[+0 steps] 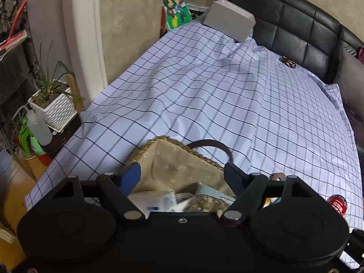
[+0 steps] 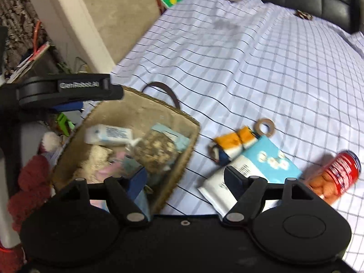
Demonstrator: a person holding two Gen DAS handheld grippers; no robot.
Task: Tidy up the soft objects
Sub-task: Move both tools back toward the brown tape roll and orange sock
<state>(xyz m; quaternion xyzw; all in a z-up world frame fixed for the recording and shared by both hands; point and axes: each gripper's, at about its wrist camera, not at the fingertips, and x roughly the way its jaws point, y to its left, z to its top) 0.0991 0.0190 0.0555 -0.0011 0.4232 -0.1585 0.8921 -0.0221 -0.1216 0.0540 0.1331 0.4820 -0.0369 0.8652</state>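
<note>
A woven basket with a beige liner and a brown handle stands on the checked bed sheet. Inside lie a white packet, a clear bag of brown bits, a light blue item and cream and pink soft pieces. My left gripper hangs open over the basket with nothing between its fingers; the right wrist view shows it from the side. My right gripper is open over the basket's right rim, holding nothing. Right of the basket lie an orange, white and blue soft toy and a blue-and-white packet.
A tape ring and a red can lie on the sheet. A white box sits by the black headboard. A potted plant and spray bottles stand on the floor to the left. A red knitted thing lies left of the basket.
</note>
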